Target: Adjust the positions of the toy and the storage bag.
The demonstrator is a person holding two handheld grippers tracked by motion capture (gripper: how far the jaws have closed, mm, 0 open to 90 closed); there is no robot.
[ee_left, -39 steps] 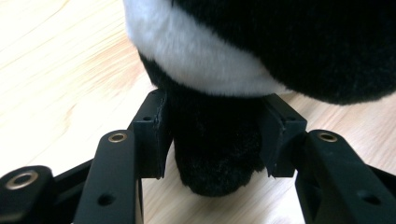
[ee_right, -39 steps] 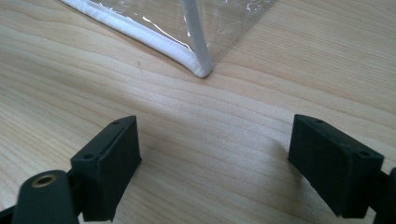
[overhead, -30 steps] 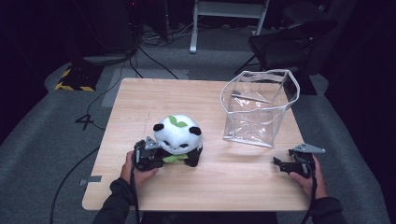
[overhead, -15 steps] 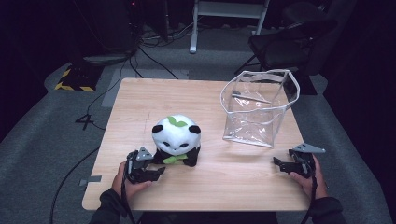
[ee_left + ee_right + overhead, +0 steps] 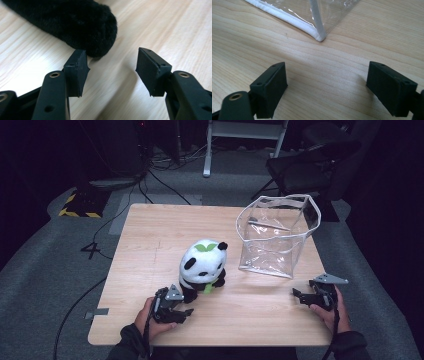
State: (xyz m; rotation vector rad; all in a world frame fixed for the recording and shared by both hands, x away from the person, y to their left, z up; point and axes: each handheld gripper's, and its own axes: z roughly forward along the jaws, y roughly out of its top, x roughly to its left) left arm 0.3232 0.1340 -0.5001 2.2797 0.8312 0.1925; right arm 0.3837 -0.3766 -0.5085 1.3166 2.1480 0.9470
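A black-and-white panda plush (image 5: 202, 265) with a green leaf on its head sits upright near the middle of the wooden table (image 5: 150, 235). My left gripper (image 5: 184, 309) lies just in front of it near the front edge. Its jaws have just been closing a little. In the left gripper view the left gripper (image 5: 112, 67) is open with bare wood between the pads, and the panda's black leg (image 5: 75, 22) lies just beyond the left pad. My right gripper (image 5: 298, 296) rests at the front right, and in its own view it (image 5: 327, 87) is open wide, facing the clear bag's corner (image 5: 312, 15).
A clear plastic bag (image 5: 275, 235) with white piping stands open at the back right of the table. Cables, a chair and a stand's legs lie on the dark floor beyond the table. Bare wood stretches across the table's left half.
My left gripper has let go of the panda's side and drawn back toward the table's front edge. The panda now sits slightly further right. The right gripper has not moved.
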